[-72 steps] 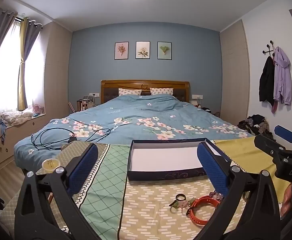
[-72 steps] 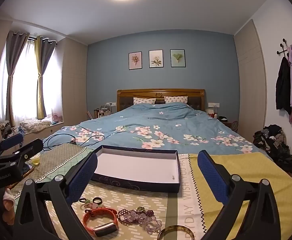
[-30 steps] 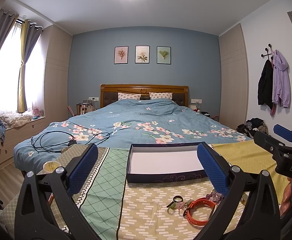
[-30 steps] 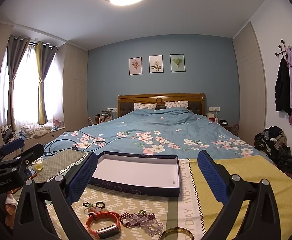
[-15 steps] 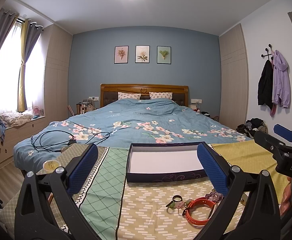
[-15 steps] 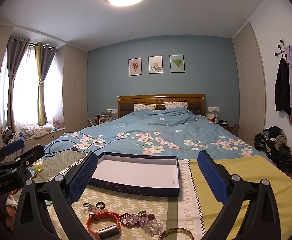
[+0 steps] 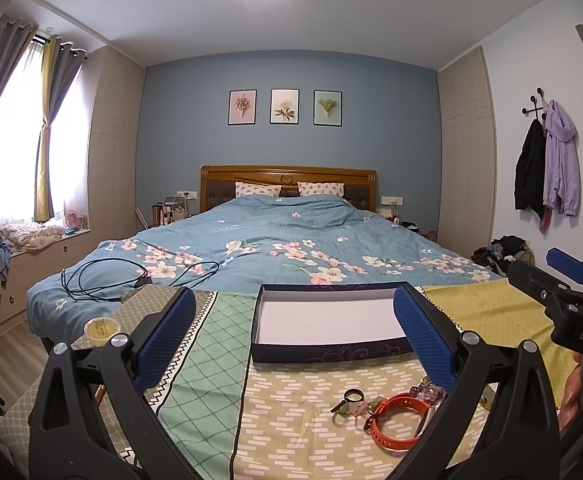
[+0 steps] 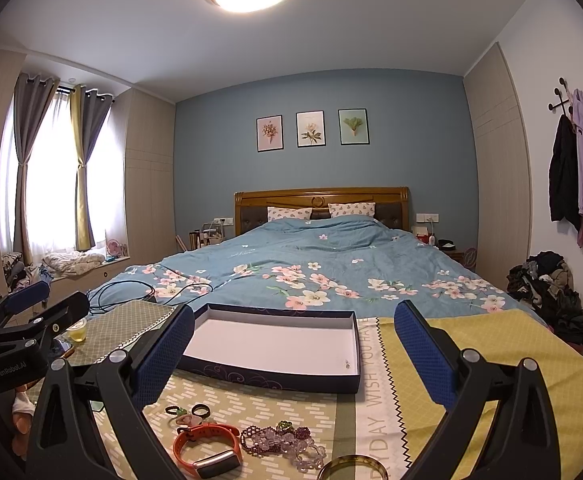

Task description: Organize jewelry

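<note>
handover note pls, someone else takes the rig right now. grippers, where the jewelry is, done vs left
Left gripper: open, holding nothing, above the tablecloth.
Right gripper: open, holding nothing, facing the box.
Box: lidless, at the far side of the table; nothing visible inside but a tiny speck near its right corner.
Jewelry, all loose on the cloth in front of the box: orange watch, bead bracelets, small rings, gold bangle at the near edge.
Done: nothing in the box yet.
Left: move each piece into the box.

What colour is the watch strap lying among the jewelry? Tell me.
Orange; the watch strap shows best in the right wrist view.
</note>
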`<state>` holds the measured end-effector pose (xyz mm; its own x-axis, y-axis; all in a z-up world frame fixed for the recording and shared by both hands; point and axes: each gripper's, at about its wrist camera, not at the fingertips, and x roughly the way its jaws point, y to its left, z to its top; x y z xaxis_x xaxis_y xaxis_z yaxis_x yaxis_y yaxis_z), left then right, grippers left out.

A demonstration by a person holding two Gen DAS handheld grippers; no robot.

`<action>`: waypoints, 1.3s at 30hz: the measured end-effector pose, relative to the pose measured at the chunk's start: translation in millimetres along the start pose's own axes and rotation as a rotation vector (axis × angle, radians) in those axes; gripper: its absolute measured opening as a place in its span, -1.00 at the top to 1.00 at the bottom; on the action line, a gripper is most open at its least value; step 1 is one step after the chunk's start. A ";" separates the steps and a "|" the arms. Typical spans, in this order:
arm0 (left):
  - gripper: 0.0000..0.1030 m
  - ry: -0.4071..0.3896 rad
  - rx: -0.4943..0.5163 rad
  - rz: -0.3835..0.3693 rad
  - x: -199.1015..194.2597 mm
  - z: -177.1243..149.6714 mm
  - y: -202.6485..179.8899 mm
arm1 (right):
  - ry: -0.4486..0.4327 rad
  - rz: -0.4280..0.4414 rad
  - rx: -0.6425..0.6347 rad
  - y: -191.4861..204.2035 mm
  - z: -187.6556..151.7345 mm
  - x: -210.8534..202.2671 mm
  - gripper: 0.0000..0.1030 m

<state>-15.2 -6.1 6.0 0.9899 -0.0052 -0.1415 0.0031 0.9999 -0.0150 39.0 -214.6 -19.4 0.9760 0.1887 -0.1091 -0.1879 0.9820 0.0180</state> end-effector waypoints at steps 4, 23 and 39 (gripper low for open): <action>-0.89 0.003 -0.003 0.000 0.1 -1.2 0.5 | 0.001 0.001 0.000 0.0 -0.1 0.0 -0.88; -0.89 0.012 -0.009 -0.004 4.1 -2.5 4.2 | 0.006 0.003 0.001 1.8 -0.2 1.9 -0.88; -0.89 0.024 -0.008 -0.011 5.2 -2.9 4.2 | 0.017 0.012 0.001 0.3 1.9 4.7 -0.88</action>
<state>-10.4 -1.9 2.4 0.9862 -0.0161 -0.1648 0.0123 0.9996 -0.0246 43.7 -213.4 -18.0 0.9716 0.2000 -0.1261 -0.1990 0.9798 0.0207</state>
